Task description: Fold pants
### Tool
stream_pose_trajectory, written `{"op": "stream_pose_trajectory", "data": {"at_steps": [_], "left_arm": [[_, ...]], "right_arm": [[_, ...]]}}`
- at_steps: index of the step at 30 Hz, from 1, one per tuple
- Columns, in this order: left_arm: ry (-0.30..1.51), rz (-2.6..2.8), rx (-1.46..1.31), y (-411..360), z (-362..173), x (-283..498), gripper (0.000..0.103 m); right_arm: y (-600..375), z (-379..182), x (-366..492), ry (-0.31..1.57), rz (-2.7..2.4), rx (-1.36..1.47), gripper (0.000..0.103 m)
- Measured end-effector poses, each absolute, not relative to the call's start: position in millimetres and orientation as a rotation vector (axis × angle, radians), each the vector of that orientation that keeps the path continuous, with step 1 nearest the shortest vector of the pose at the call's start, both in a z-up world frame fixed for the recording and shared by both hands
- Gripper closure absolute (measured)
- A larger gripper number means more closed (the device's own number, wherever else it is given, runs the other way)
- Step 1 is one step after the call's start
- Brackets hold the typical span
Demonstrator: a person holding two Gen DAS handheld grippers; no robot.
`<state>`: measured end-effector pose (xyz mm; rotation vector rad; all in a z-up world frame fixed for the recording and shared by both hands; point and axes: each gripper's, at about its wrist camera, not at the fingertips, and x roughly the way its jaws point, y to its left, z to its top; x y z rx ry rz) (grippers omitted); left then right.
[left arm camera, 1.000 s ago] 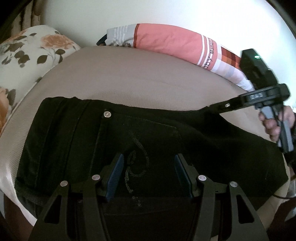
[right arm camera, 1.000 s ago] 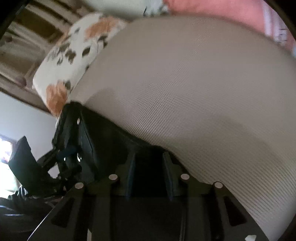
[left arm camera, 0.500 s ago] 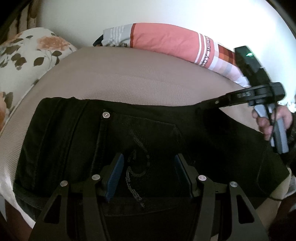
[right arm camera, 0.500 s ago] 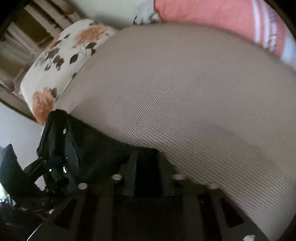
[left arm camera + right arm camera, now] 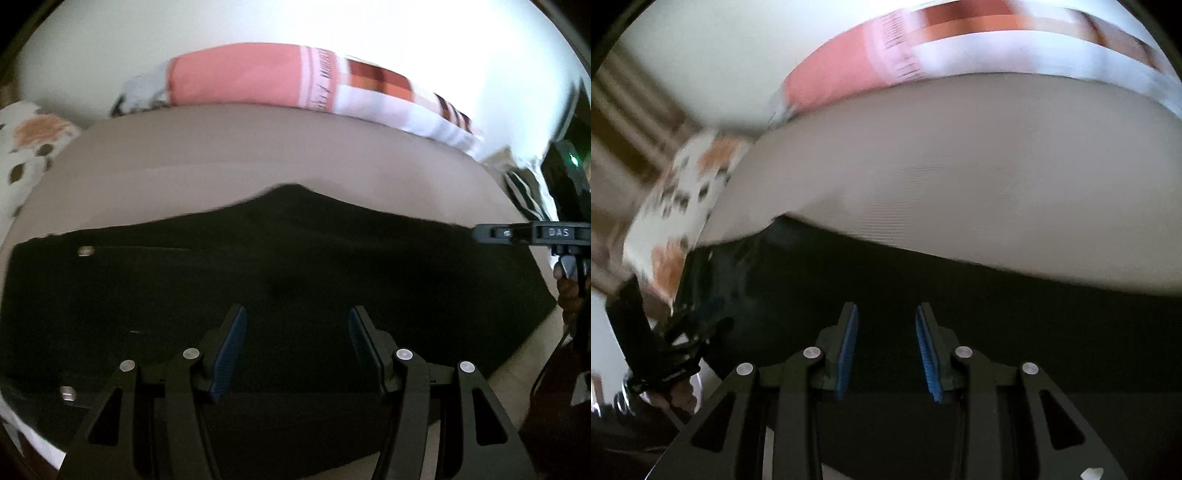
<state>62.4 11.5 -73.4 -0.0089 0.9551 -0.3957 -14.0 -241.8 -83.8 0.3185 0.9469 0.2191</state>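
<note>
The black pants [image 5: 295,266] lie spread across a beige bed [image 5: 258,147], reaching nearly from its left side to its right. Behind them, a pink striped pillow [image 5: 258,79] rests against the wall; a floral pillow [image 5: 29,144] sits at the far left.

The left hand-held gripper [image 5: 295,332] hovers over the pants with jaws spread wide and nothing between them. The right hand-held gripper [image 5: 886,339] is partly open, also empty.

Only the left wrist view shows the right unit's fingers level with the right end of the pants' far edge. Only the right wrist view shows the left unit at the waistband end, blurred.
</note>
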Motion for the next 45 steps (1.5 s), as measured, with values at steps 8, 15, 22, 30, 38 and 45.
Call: {"op": "stream_pose_trajectory", "data": {"at_steps": [8,15,22,30,38,45], "left_arm": [[1.039,-0.464,-0.034,-42.3,-79.2,67.4,0.044],[1.092,-0.447,-0.053,-66.9,-82.4,73.8,0.044],[1.116,-0.404,-0.042,-78.1,-85.5,77.8,0.044],[1.122,-0.369,-0.008,-86.6,-91.6,78.6,0.044],[1.116,-0.36,0.017,-91.3,-93.3,77.7,0.042],[1.101,-0.36,0.031,-93.4,-94.7,75.8,0.04]], "right_arm": [[-416.2,-75.0,-94.8,0.915,-0.014,0.495,0.071],[-509.8,-92.5,-125.5,0.909,-0.091,0.669,0.072],[-523.8,-110.7,-113.2,0.921,-0.029,0.707,0.072],[-533.5,-121.8,-105.7,0.946,0.013,0.691,0.072],[-534.0,-129.0,-91.6,0.974,0.103,0.693,0.084],[-531.6,-130.4,-82.3,0.978,0.154,0.693,0.085]]}}
